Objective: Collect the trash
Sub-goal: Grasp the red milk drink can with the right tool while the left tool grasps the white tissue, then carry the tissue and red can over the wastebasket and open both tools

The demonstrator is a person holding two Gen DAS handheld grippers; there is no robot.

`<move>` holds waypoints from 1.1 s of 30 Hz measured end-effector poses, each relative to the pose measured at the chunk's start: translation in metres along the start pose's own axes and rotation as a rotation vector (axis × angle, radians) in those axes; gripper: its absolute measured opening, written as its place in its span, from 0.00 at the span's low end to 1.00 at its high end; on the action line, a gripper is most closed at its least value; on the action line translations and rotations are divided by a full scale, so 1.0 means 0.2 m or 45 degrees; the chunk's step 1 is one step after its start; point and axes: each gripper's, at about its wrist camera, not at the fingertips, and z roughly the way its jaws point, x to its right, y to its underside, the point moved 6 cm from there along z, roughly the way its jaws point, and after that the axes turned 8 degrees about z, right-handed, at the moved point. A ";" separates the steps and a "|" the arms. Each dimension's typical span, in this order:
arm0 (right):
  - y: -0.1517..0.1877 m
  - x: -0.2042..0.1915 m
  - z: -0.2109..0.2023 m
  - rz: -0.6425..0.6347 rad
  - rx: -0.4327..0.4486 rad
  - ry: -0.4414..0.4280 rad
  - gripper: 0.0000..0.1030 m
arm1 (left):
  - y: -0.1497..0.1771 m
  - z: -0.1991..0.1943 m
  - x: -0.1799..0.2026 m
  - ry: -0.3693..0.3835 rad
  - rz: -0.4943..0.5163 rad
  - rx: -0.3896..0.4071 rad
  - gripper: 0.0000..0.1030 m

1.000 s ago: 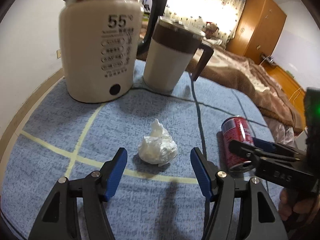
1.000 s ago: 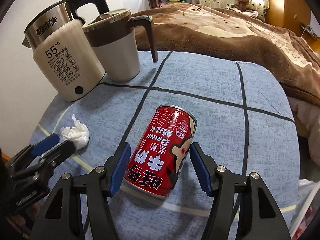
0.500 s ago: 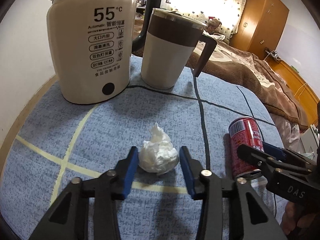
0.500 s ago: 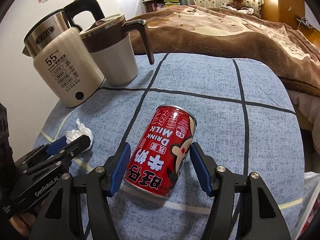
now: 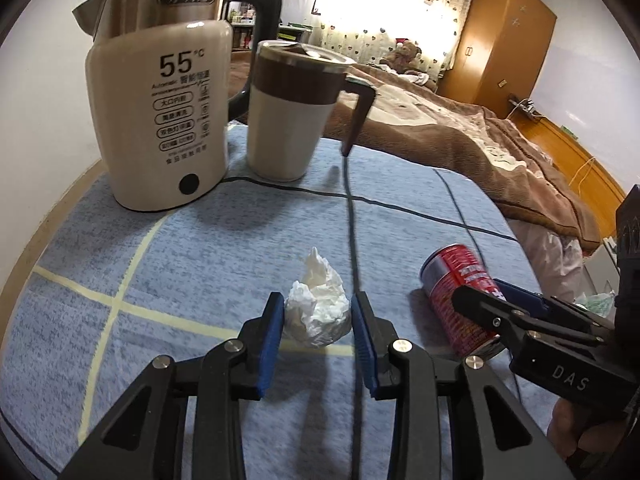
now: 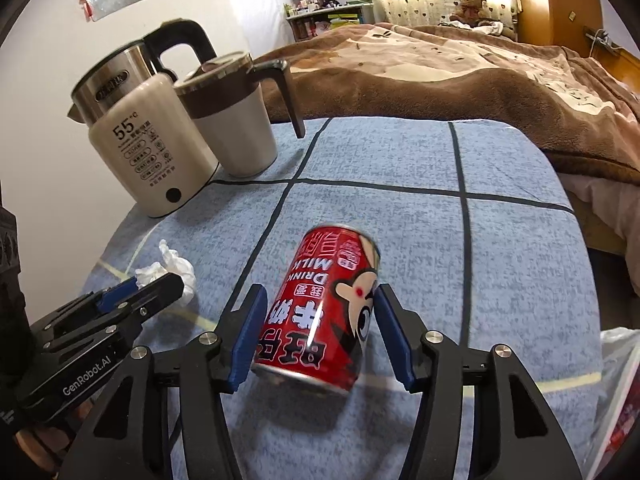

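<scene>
A crumpled white tissue (image 5: 320, 316) lies on the blue checked tablecloth (image 5: 120, 260). My left gripper (image 5: 318, 300) has its blue pads against both sides of the tissue, and its jaws are closing. A red milk-drink can (image 6: 320, 312) lies on its side between the pads of my right gripper (image 6: 320, 292); these jaws are closing too and both pads touch the can. From the left wrist, the can (image 5: 456, 280) and right gripper (image 5: 484, 292) sit to the right. From the right wrist, the tissue (image 6: 176, 264) and left gripper (image 6: 152, 286) sit to the left.
A cream kettle (image 5: 160, 120) and a lidded mug (image 5: 288, 120) stand at the back of the table near the wall. A bed with a brown blanket (image 5: 480, 140) lies beyond the far edge. A plastic bag (image 6: 616, 360) hangs off the table's right side.
The left jaws came together from wide apart onto the tissue. The right jaws narrowed onto the can, which rolled and tilted a little. Both grippers drew back slightly.
</scene>
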 end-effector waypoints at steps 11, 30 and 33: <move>0.10 0.04 0.00 -0.008 -0.065 0.020 0.52 | 0.07 -0.05 0.11 0.033 -0.007 -0.015 0.35; 0.15 0.12 -0.15 0.027 0.039 0.039 0.52 | 0.10 -0.16 0.30 0.024 0.099 0.022 0.35; 0.15 0.17 -0.25 0.058 0.069 0.026 0.52 | 0.10 -0.19 0.38 0.039 0.133 0.038 0.35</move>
